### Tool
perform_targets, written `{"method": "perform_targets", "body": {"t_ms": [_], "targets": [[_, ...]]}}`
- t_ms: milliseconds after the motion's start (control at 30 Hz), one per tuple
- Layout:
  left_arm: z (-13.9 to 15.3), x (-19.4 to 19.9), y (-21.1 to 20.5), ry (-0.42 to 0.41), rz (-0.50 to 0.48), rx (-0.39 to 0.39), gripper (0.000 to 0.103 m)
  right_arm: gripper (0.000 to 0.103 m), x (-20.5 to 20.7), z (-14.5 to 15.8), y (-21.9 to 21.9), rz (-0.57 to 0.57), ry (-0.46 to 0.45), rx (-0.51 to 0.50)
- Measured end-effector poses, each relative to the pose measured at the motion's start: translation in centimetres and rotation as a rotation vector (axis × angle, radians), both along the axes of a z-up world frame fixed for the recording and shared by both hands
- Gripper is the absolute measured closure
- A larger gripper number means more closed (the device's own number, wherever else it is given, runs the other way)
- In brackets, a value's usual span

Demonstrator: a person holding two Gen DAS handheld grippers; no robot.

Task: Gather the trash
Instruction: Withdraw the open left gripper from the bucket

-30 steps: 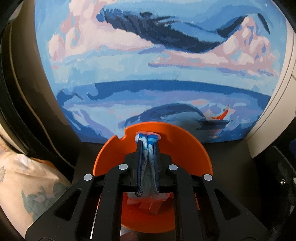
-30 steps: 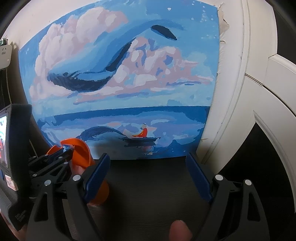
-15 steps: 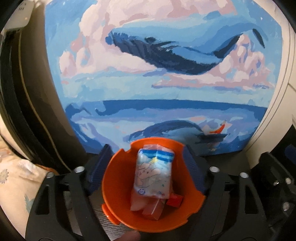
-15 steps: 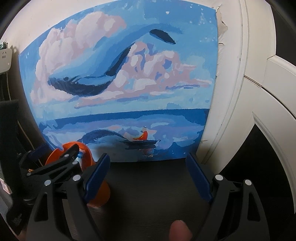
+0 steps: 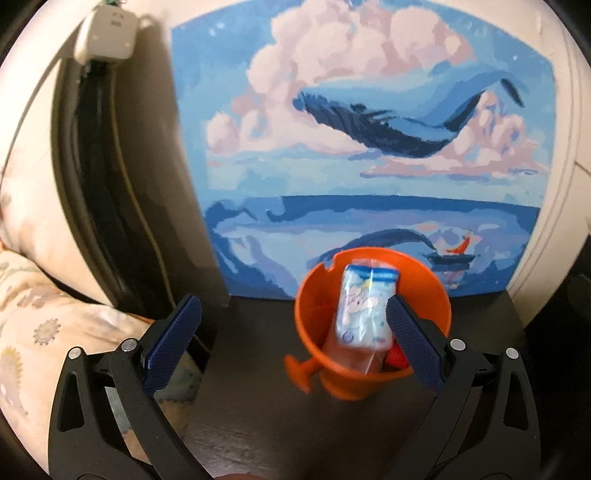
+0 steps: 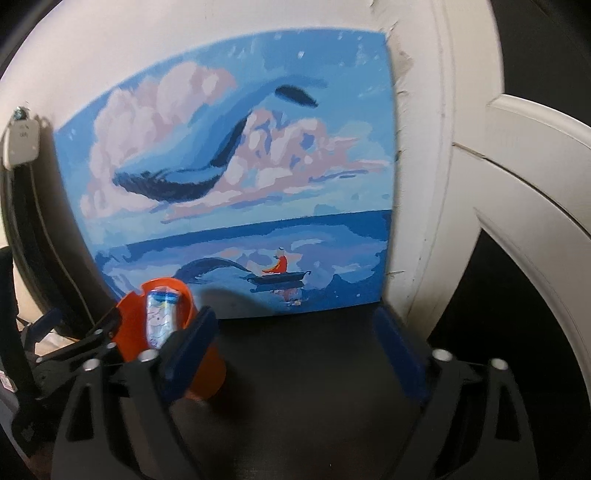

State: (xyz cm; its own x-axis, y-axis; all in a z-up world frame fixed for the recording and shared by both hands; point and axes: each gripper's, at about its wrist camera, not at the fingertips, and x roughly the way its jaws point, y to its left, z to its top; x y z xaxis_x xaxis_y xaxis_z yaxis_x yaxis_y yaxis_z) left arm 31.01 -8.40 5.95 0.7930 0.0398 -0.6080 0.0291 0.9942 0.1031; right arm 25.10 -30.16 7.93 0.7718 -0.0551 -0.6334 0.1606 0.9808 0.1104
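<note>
A small plastic packet printed in white, blue and pink (image 5: 364,312) stands on end inside a round orange plastic cup with a stubby handle (image 5: 332,373), leaning against the cup's far wall; its top edge rises just above the rim. Under it, at the cup's bottom, lies something red and something pale, too hidden to name. The cup sits on a dark wood-grain tabletop (image 5: 255,417).

The left gripper (image 5: 291,343) has just been opening its jaws, and they now stand wide apart with nothing pressed between the pads. The cup lies ahead of it and off toward its right finger — that blue textured pad crosses in front of the cup's right rim, and whether it touches cannot be told. The left pad is well clear of the cup, over the table's left edge.

The right gripper (image 6: 299,350) has also just been opening; its jaws gape wide over bare tabletop, holding nothing. From this view the cup (image 6: 177,314) and packet (image 6: 159,317) are just beyond its left finger, with the left gripper's black arms beside the cup (partly overlapping it).

Behind the cup, a blue canvas painting of a whale among pink clouds (image 5: 369,155) leans on a cream wall. Left of the left gripper lies a pale patterned cloth (image 5: 40,332); above it hangs a white plug box (image 5: 107,35).
</note>
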Motion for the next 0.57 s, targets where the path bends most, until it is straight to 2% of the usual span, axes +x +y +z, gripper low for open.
{"method": "perform_targets", "body": {"t_ms": [167,333,467,533,567], "targets": [[-0.2,-1.7,1.4,0.031,-0.019,-0.024,0.005,0.004,-2.0,-0.2,-0.6,-0.002,0.0,0.038],[-0.9,-2.5,1.7,0.088,-0.065,-0.074,0.005,0.004,-2.6,-1.2,-0.4,0.025,0.036,-0.001],[-1.8,-3.7,2.5,0.118,-0.092,-0.091,0.005,0.004,-2.9,-2.8,-0.2,-0.023,0.084,-0.143],[-2.6,-4.3,3.0,0.105,-0.07,-0.032,0.005,0.004,-2.4,-4.4,0.2,-0.065,0.131,-0.286],[-3.4,-4.5,3.3,0.093,-0.049,0.026,0.005,0.004,-2.1,-5.2,0.3,-0.076,0.155,-0.34]]}}
